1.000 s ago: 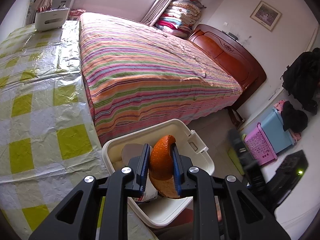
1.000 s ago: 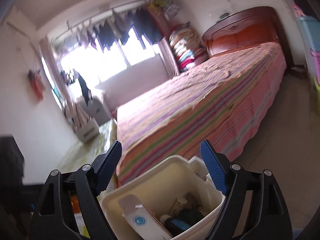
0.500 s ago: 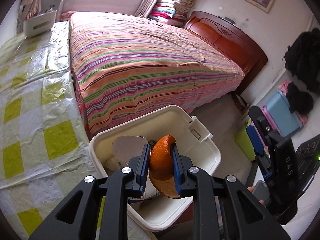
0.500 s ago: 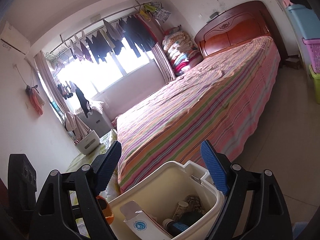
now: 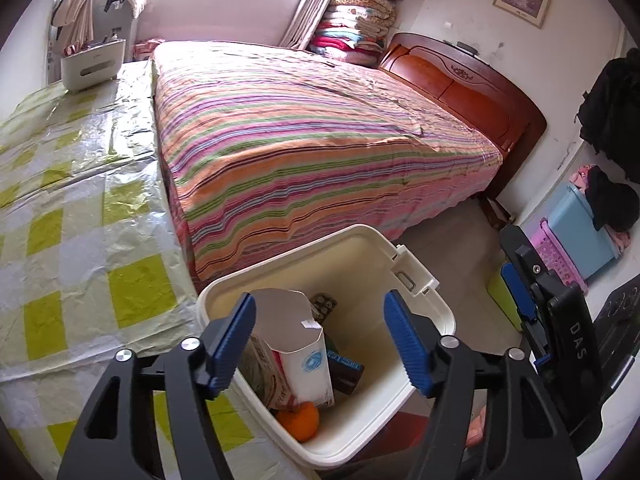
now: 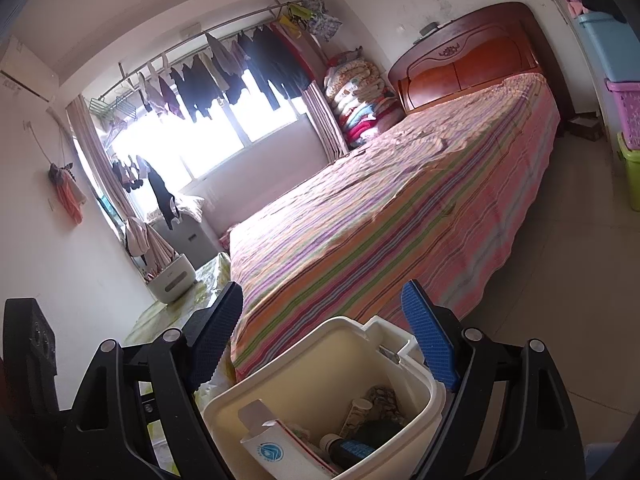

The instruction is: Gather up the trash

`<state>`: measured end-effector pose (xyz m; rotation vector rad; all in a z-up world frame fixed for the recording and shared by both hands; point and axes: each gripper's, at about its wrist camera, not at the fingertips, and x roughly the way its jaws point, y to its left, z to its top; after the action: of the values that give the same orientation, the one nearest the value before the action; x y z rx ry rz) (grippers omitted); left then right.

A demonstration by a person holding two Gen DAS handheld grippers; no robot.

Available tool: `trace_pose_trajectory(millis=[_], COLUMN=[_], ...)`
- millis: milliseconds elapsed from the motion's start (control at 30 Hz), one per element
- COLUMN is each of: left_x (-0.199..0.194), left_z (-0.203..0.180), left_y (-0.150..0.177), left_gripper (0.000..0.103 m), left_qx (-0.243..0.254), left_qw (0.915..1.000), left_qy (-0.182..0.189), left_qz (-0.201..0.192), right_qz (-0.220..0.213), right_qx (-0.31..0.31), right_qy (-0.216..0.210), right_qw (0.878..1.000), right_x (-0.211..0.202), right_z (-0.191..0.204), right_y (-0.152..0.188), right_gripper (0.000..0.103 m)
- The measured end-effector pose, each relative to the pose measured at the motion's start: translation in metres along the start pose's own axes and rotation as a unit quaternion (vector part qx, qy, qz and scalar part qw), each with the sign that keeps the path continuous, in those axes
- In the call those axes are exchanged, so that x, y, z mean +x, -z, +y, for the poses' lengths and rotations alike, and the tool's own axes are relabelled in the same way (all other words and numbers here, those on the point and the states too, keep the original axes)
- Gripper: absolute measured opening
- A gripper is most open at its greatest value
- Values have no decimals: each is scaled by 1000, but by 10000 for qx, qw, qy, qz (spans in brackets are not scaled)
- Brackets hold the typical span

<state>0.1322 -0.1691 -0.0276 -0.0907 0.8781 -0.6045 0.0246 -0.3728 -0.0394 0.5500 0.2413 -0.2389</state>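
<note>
Left gripper (image 5: 320, 340) jaws spread, empty, above bin (image 5: 424, 276); orange peel (image 5: 300, 420) lies below (long axis unclear); right gripper (image 6: 324, 344) likewise spread.

The left black plastic hand-held gripper (image 5: 320, 340) is showing two angular arms with triangular cut-outs, silver round screws at the joints, and ribbed blue rubber pads (image 5: 406, 344) lining its fingers. The right black hand-held gripper (image 6: 324, 336) is wearing the same blue textured pads (image 6: 430, 340) and silver screws; white "DAS" lettering is running along its side in the left wrist view.
</note>
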Motion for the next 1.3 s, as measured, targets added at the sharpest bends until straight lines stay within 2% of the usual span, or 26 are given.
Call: trace_pose_trajectory(millis=[233,467,600,733,1033,1200,1300], left_x=[-13,-39,-61,-84,-139,-161,-167], left_z=[13,24,29,30,34,38,38], left_y=[7,16,25,34,59,73,80], left_gripper=[69,70,77,77,84,85,86], left_qx=[-108,-77,-47,138,316,231,284], left_qw=[9997,9977,9947,9896,9737,9710,9724], left_qy=[-221,-654,-989,-1326,-1929,-1986,-1991], left_qz=[-32,-184,-290,-543,-1168,-1307,-1182], right_qz=[102,489,682,816,992,1167,1187], right_qx=[-183,-600,-1032,-1403,-1651,-1857,-2016], right_qy=[-3,75,99,271,557,621,663], right_qw=[9998,9970,9923,9864,9797,9737,9700], right_x=[4,7,-11,-37,-86,-96,-100], right_z=[9,31,59,82,110,129,138], right_y=[3,25,39,50,52,67,68], right_gripper=[81,89,96,96,96,96,96])
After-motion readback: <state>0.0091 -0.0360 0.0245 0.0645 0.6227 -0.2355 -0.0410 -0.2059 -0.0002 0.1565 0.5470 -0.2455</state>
